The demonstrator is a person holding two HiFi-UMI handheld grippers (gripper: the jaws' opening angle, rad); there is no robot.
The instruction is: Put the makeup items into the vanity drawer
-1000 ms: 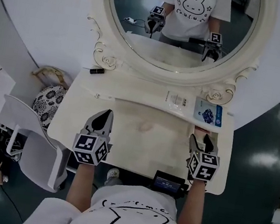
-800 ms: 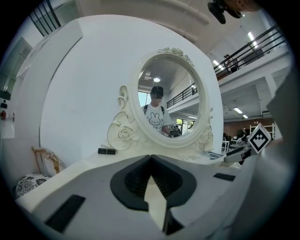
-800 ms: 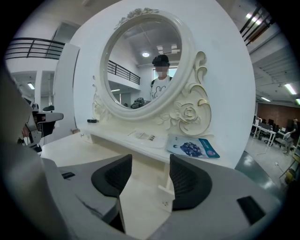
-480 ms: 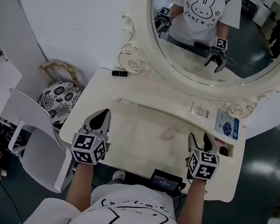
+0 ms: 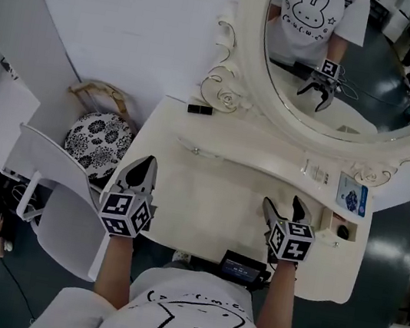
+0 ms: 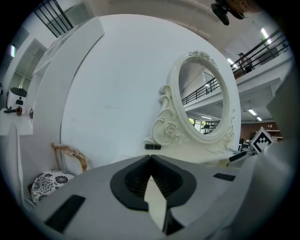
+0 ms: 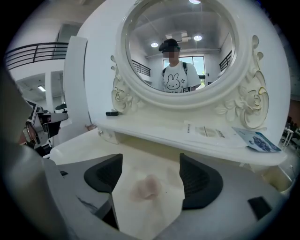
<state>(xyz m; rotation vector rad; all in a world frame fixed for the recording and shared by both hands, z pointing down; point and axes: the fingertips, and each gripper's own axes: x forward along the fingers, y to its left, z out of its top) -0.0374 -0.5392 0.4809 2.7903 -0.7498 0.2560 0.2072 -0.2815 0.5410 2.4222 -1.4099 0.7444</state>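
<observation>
Over the vanity tabletop, your left gripper keeps its jaws closed and empty; your right gripper has just opened its jaws wide, also empty, probably readying a grasp.

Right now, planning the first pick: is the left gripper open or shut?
Shut: the left gripper has fingers meeting at the tips, nothing between them.
</observation>
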